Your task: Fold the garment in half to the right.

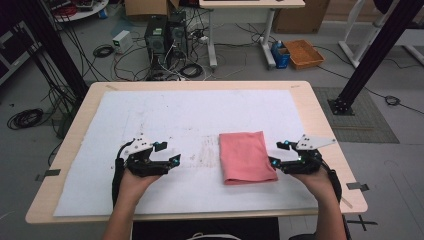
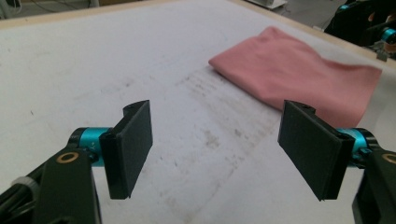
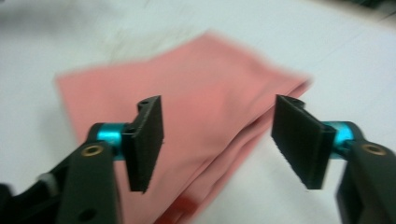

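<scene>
Cloth (image 1: 247,156), pink and folded, lies right of centre on the surface (image 1: 150,120). I hold my right tongs (image 1: 274,162) wide open, empty, at its near right edge, placed to pinch the layers; left tongs (image 1: 176,160) wait open, well left.

Beyond the tabletop (image 1: 320,120), the grey floor (image 1: 240,60) holds tangled cables (image 1: 25,118), computer towers (image 1: 156,34), a desk (image 1: 250,4) and an orange crate (image 1: 303,53).

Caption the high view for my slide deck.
Both open claws, left and right, flank a folded pink cloth on the table.
</scene>
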The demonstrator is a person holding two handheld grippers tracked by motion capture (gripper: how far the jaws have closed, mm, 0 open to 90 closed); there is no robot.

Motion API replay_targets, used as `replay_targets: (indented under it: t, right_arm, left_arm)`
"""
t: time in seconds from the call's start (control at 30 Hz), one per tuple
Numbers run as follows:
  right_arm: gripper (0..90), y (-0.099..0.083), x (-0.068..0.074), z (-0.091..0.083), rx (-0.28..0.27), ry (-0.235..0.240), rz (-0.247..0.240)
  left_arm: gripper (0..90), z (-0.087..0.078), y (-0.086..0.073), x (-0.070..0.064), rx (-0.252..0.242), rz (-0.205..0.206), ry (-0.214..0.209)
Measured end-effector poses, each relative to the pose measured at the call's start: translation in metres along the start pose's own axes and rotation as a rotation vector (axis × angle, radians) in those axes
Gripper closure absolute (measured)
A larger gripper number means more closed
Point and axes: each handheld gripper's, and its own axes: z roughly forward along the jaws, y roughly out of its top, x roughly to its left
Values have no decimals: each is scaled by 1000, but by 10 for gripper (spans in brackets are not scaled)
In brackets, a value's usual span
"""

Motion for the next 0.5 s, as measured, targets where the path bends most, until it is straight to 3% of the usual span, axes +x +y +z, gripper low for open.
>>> replay_targets:
  t: [0.13,0.27,0.4,0.5]
  right_arm:
    - [260,16,-9,-1,-64,-79,35]
    - [225,15,-16,6,-94,-158,83]
    - [215,11,-24,16,-50,-181,99]
    - [214,6,-29,21,-29,-188,116]
  left_arm:
    - [240,-1,9,-3,-32,17,-13]
    - [237,7,0,-6,-48,42,-21]
    - [230,21,-15,-5,-4,33,4]
    - [229,20,-17,-2,-13,19,9]
